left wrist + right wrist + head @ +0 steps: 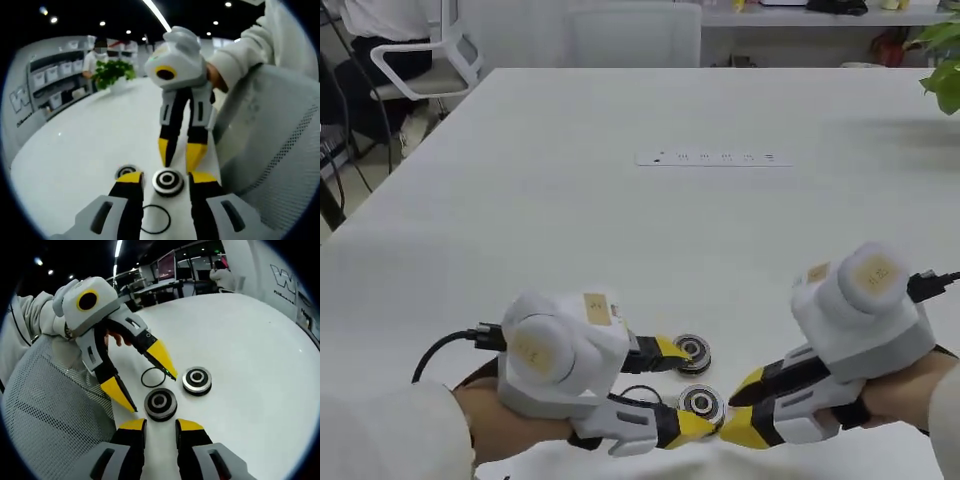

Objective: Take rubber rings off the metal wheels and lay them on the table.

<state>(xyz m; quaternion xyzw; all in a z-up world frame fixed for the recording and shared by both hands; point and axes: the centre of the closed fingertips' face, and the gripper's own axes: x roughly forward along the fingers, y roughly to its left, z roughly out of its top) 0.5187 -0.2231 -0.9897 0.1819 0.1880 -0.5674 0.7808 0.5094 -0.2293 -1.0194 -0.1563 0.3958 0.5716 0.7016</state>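
Head view: the two grippers meet at 6 o'clock over the near wheel (702, 403). The left gripper (684, 388) comes in from 8 o'clock with its jaws spread, one tip on either side of that wheel. The right gripper (738, 408) comes from 4 o'clock with its jaws parted and empty, tips just beside the rim. The far wheel (692, 350) sits at the near wheel's 12 o'clock, and a loose rubber ring (640, 393) lies flat at its 9 o'clock. The tabletop (620, 220) is bare toward 12 o'clock as far as a power strip (713, 158). Its near edge is close at 6 o'clock.

Left gripper view: the near wheel (167, 182) lies between the released jaws, not visibly pinched. The right gripper (179, 165) points down from 12 o'clock.

Right gripper view: the near wheel (160, 404) is just ahead of the gaping jaws, and its rim looks dark.

Judgement: one ring seems off, and this wheel is being set up. Next, the left jaws should clamp the wheel while the right jaws catch the rubber. The ring is best laid toward 12 o'clock, away from the edge.
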